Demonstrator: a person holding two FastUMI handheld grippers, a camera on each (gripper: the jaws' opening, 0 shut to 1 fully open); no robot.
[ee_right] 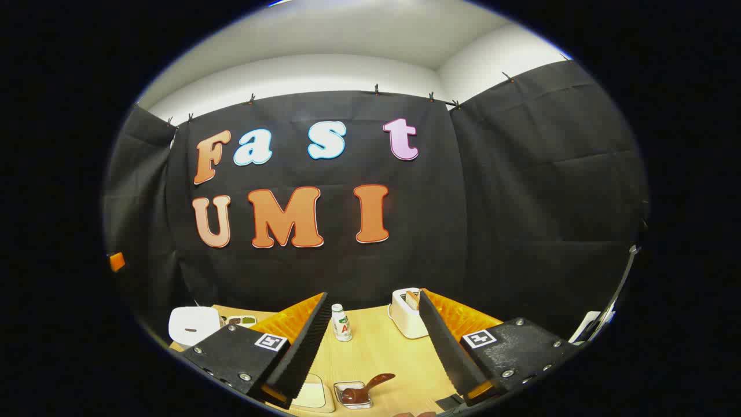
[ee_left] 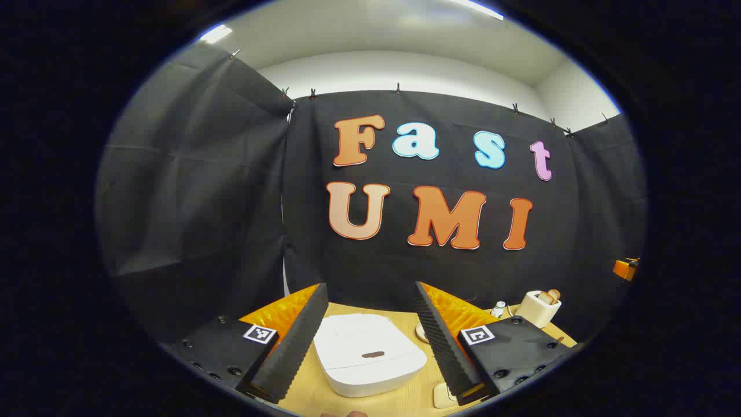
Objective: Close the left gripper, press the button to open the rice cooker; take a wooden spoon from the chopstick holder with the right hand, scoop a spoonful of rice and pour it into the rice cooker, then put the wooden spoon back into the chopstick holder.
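In the left gripper view, the white rice cooker (ee_left: 370,353) sits on the wooden table with its lid down and a dark oval button (ee_left: 373,354) on top. My left gripper (ee_left: 370,288) is open, and the cooker lies low between its fingers, a little beyond them. The white chopstick holder (ee_left: 538,308), with wooden handles sticking out, stands at the far right. In the right gripper view, my right gripper (ee_right: 374,295) is open and empty. The chopstick holder (ee_right: 407,313) stands just beyond its right finger, and the rice cooker (ee_right: 194,324) is far left.
A small white bottle (ee_right: 341,322) stands mid-table. A clear dish holding a dark brown scoop (ee_right: 359,391) and a cream square container (ee_right: 312,394) lie near the front edge. A small tray with green contents (ee_right: 240,319) sits beside the cooker. Black cloth walls close off the back.
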